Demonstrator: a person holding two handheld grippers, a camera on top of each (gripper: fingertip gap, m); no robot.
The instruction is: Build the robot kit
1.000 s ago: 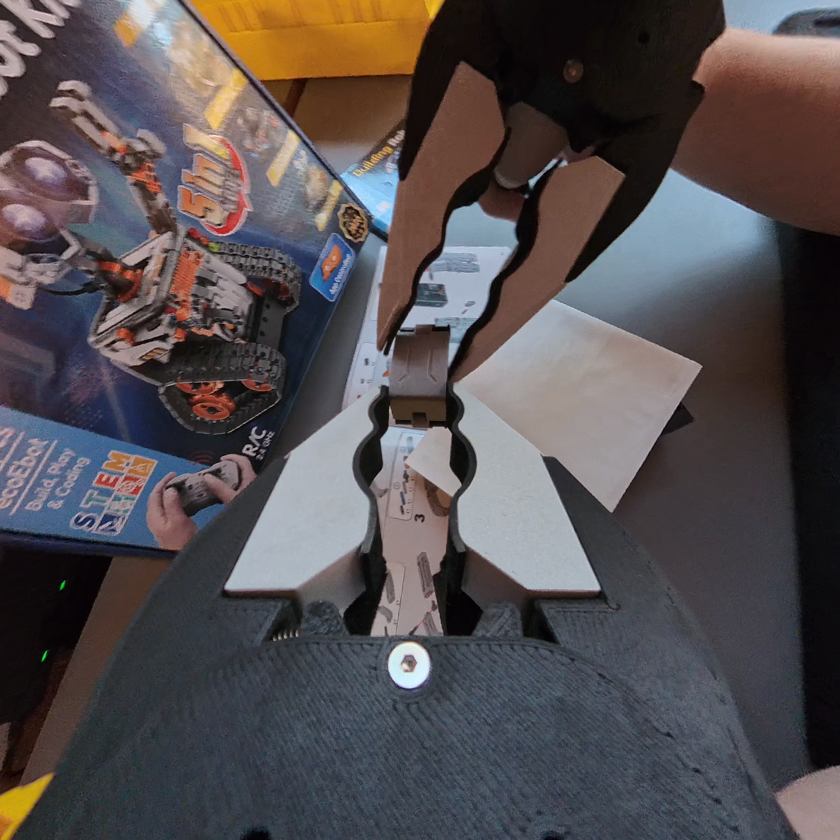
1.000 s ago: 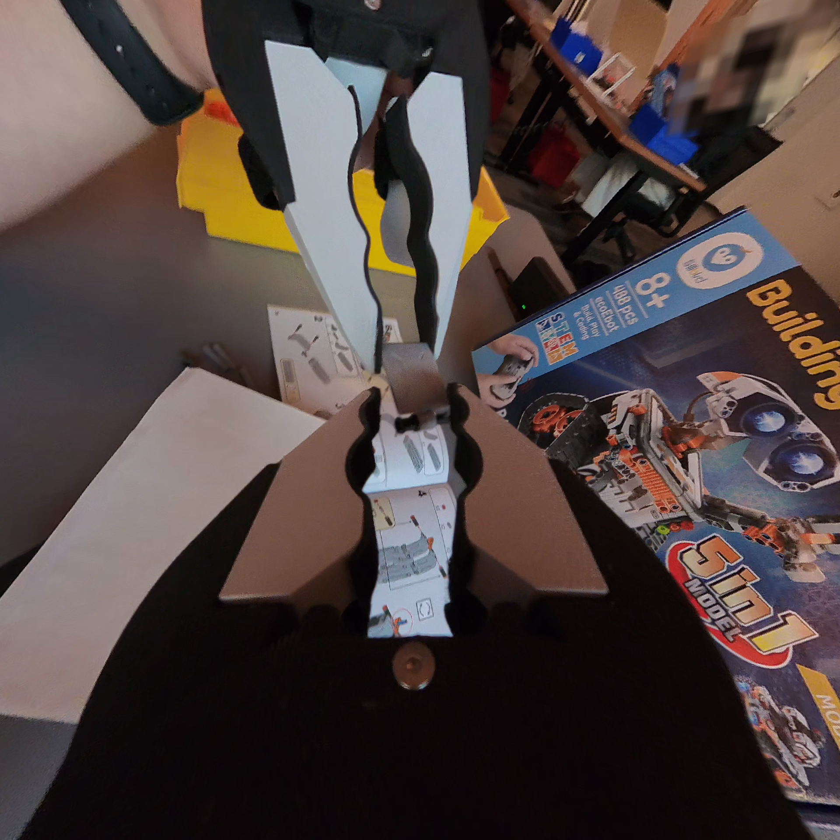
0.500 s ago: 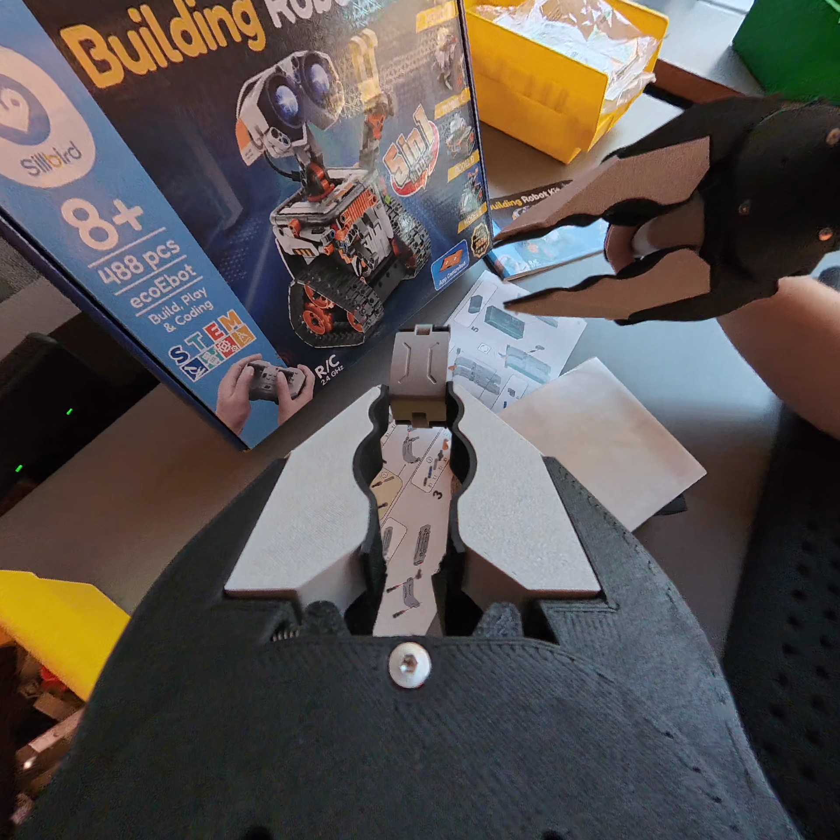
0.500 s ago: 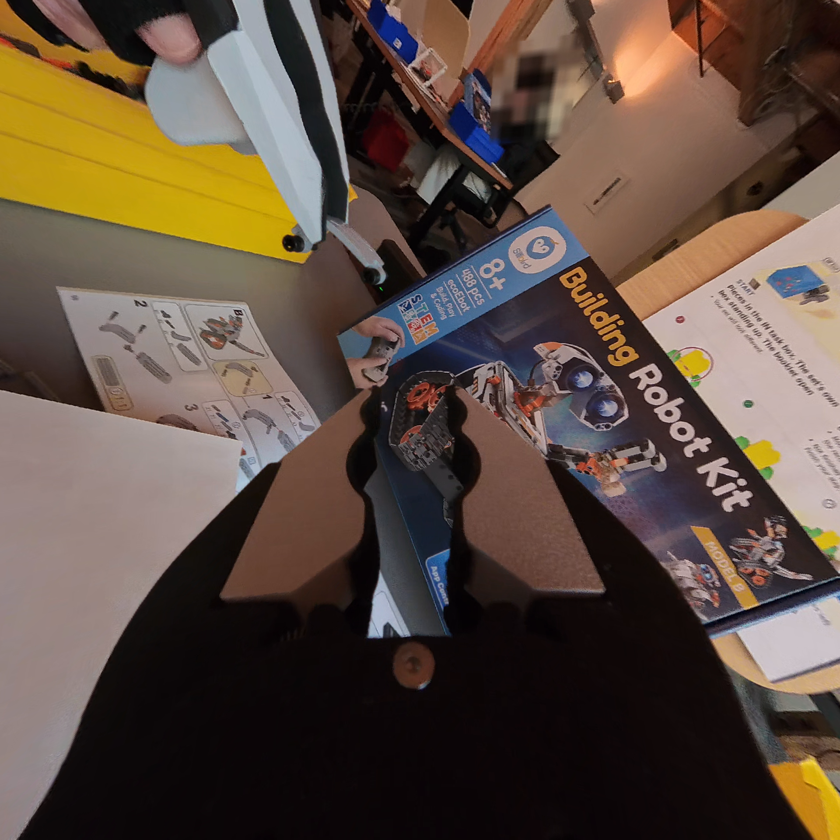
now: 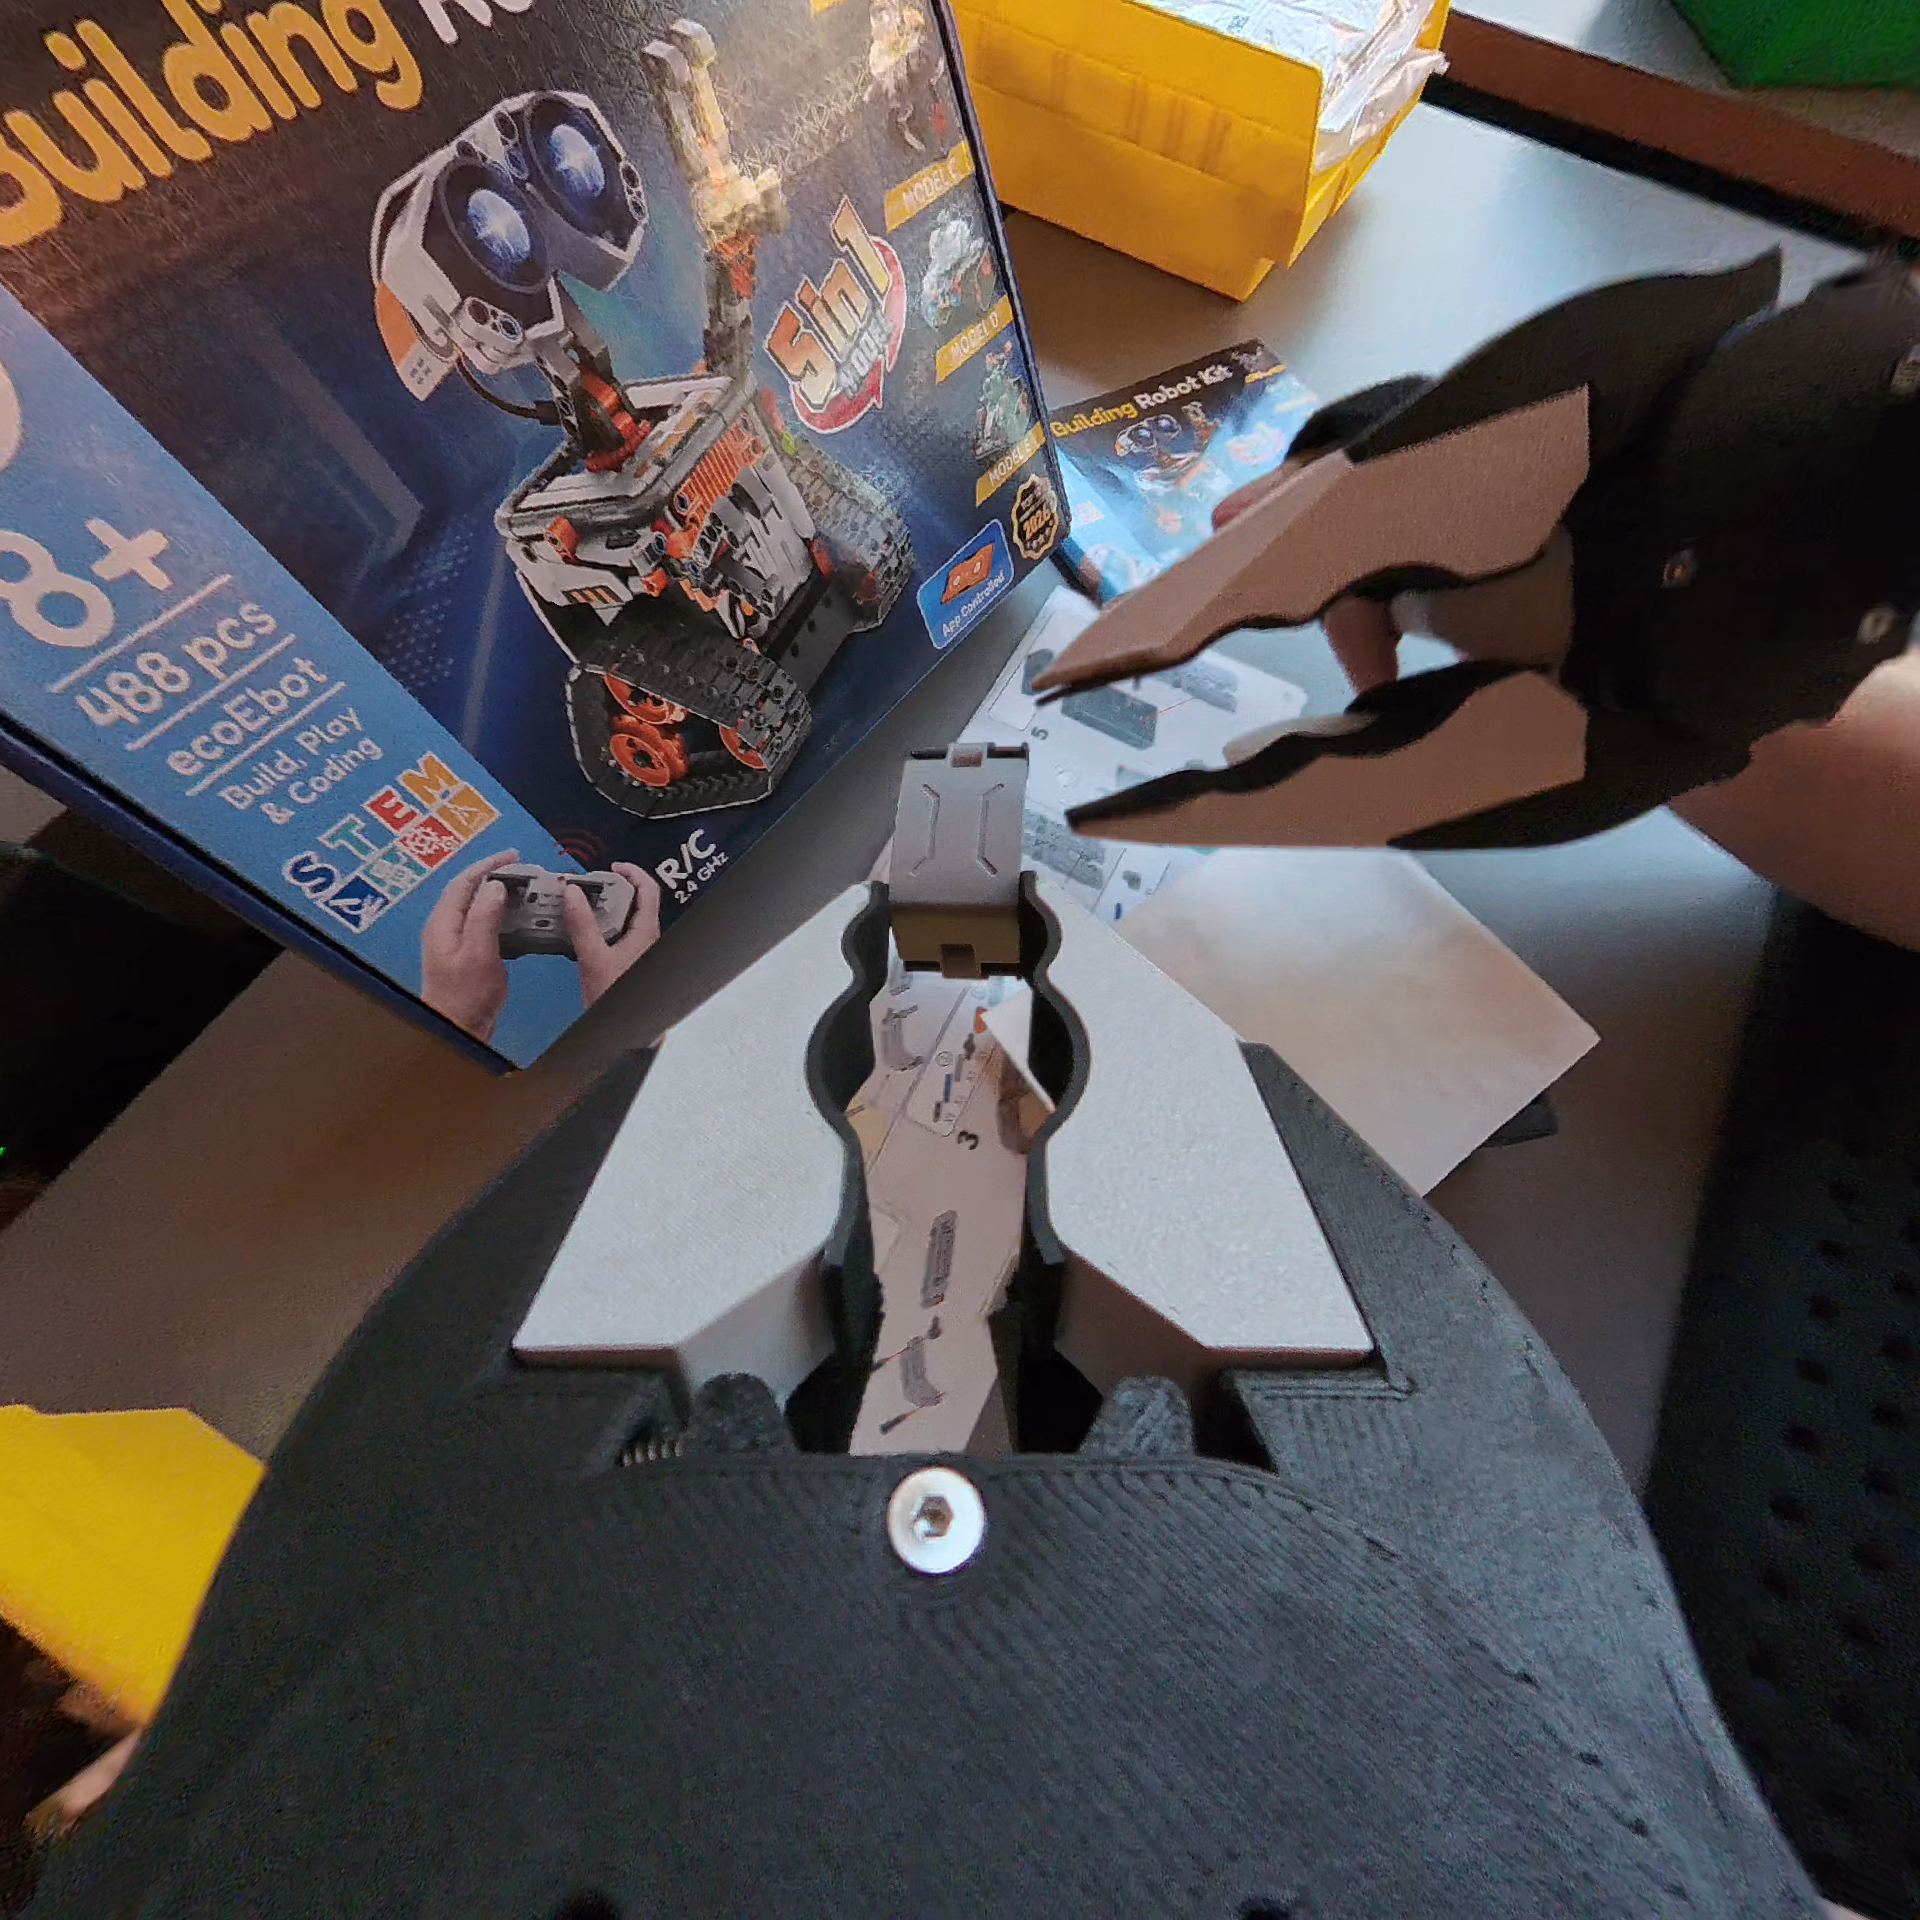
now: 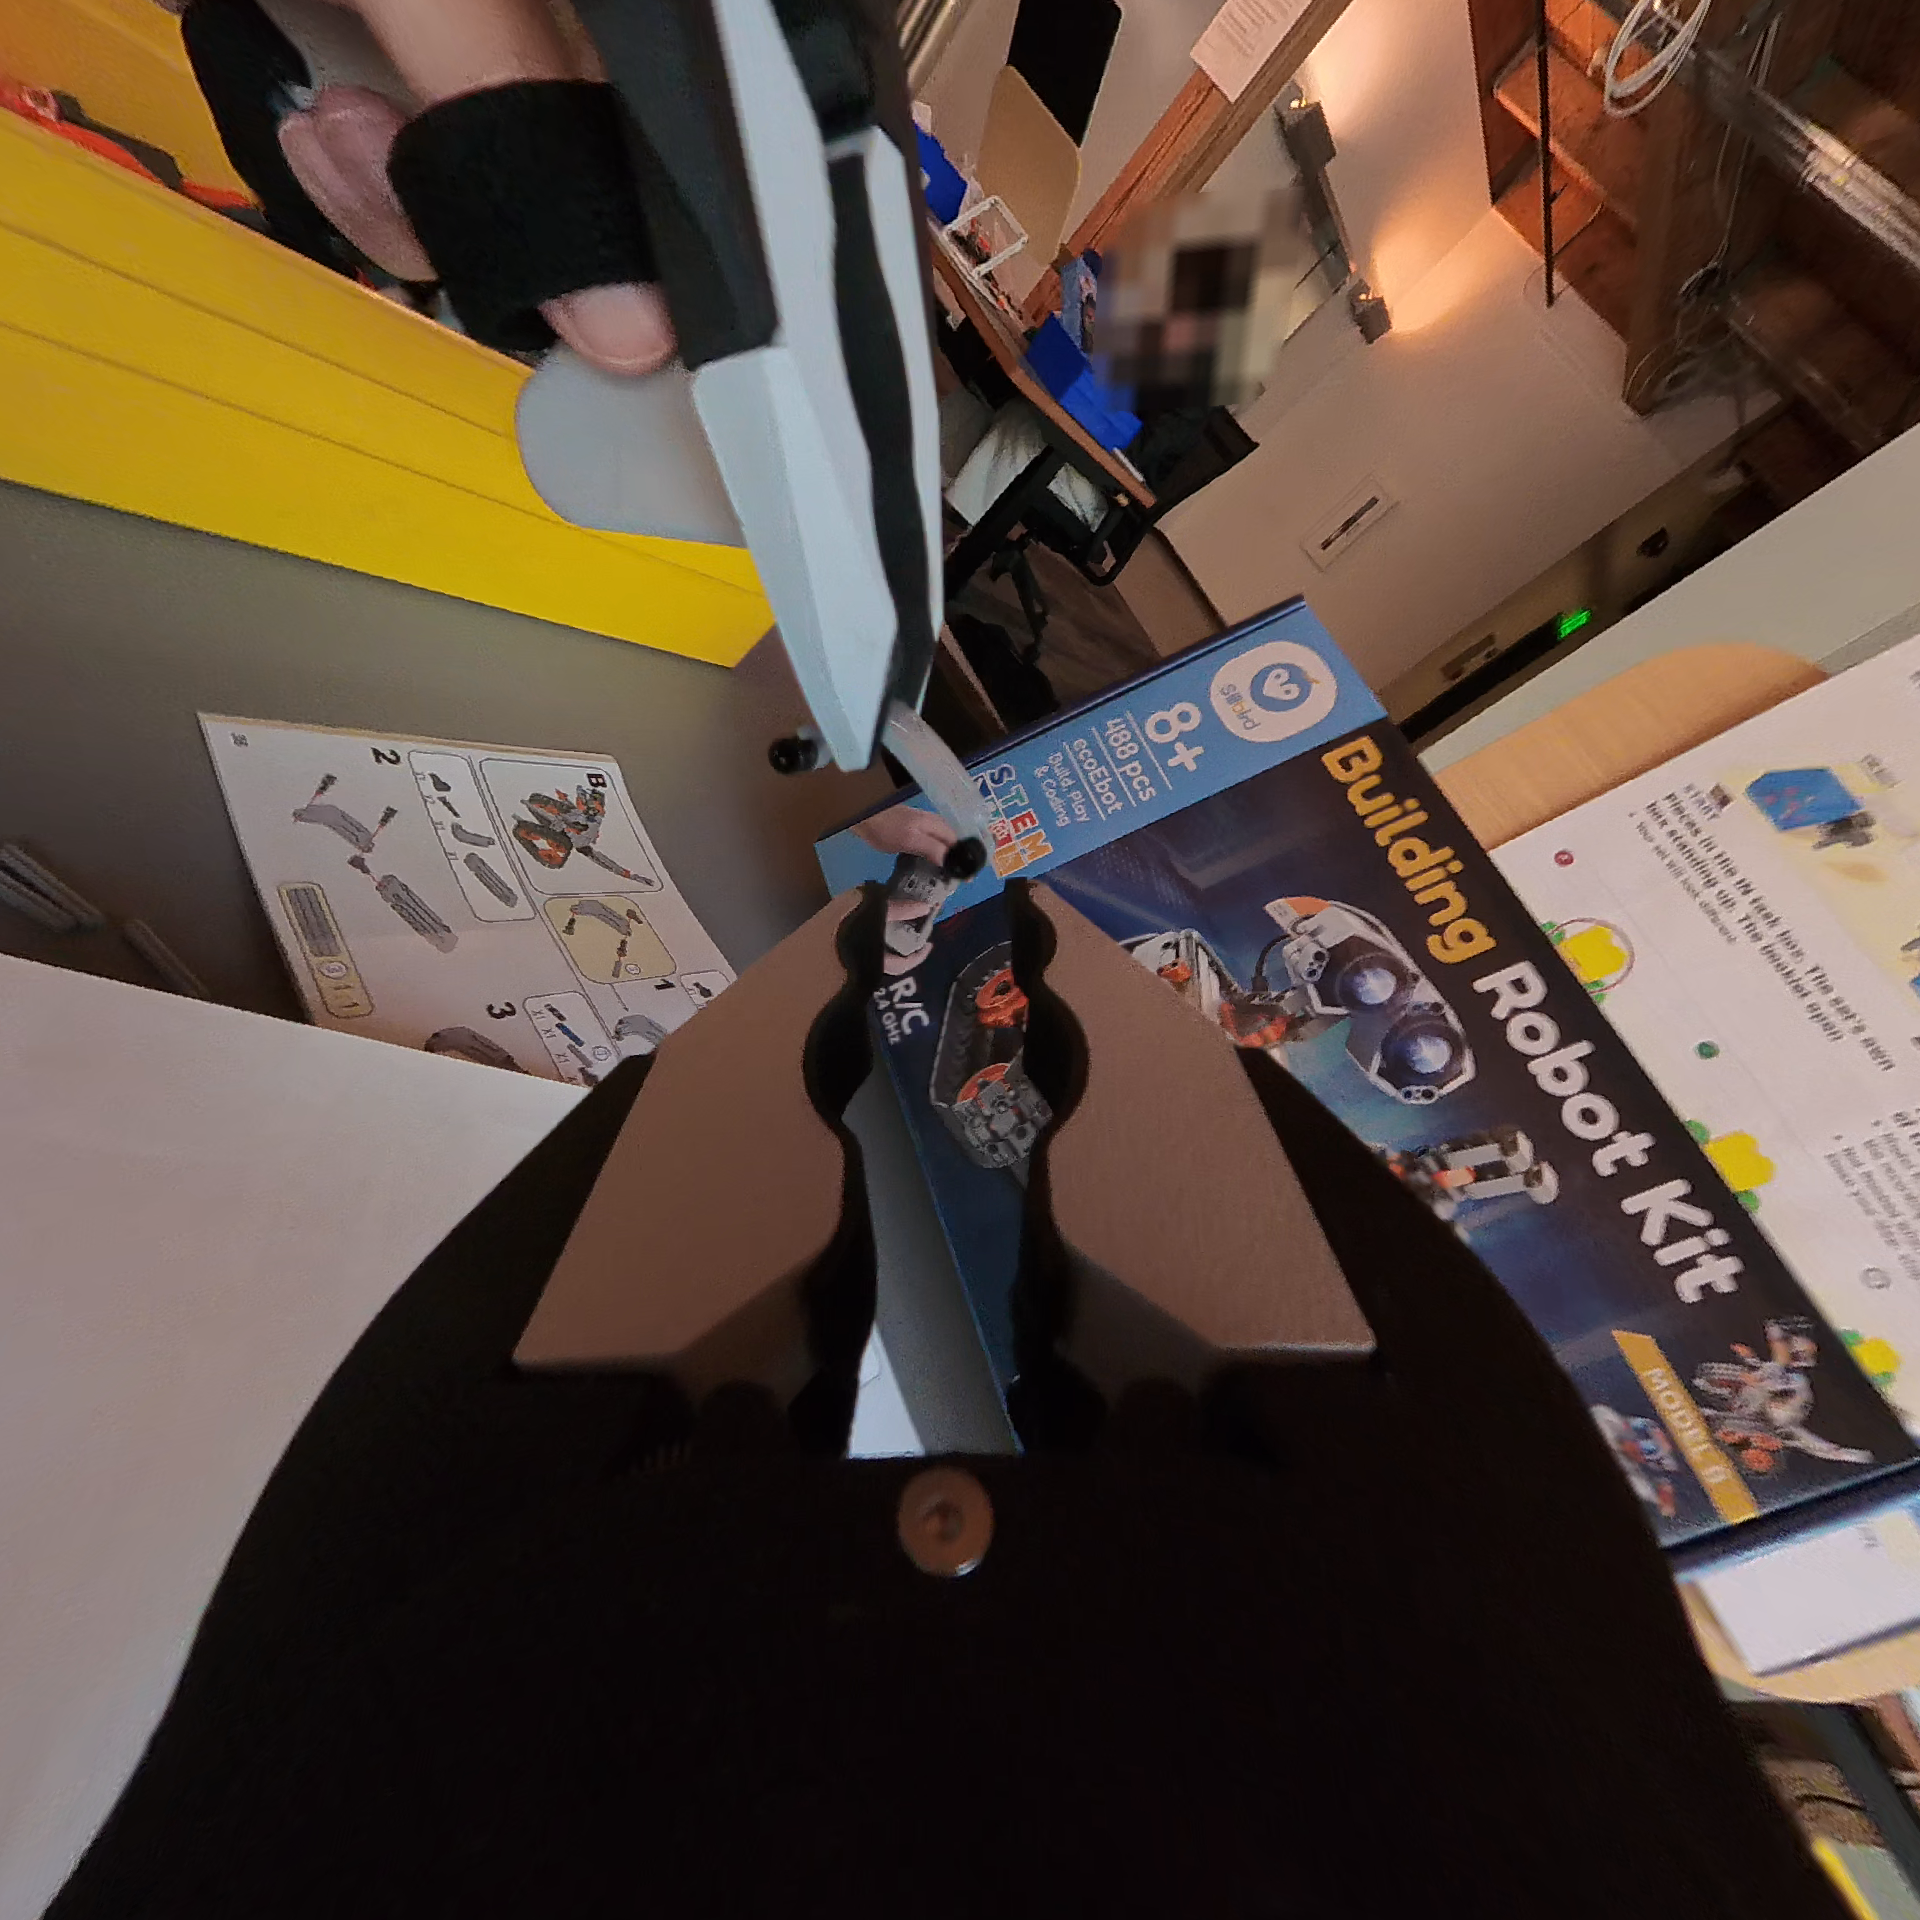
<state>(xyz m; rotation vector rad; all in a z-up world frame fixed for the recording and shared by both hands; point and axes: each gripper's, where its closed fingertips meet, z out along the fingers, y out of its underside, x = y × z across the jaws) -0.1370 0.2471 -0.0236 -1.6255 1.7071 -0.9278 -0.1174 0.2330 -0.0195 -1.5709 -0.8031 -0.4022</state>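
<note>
Left wrist view: left hand-held gripper point(image 5: 961, 914) clamped on small grey plastic piece point(image 5: 958, 831) at fingertips, held above instruction sheet point(image 5: 1122, 717) on tabletop point(image 5: 260, 1143), near kit box point(image 5: 468, 468). Piece prob. light, stiff, smooth; grip by flat sides. Ribbed face, tan underside. Right hand-held gripper point(image 5: 1060, 743) jaws apart, empty.

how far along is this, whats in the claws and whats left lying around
Done: the instruction sheet lies open on the table beside the kit box. In hand: the left claw is shut on a grey piece with black pins. The right claw is open, empty and apart from it. Left: loose grey parts by the sheet.
</note>
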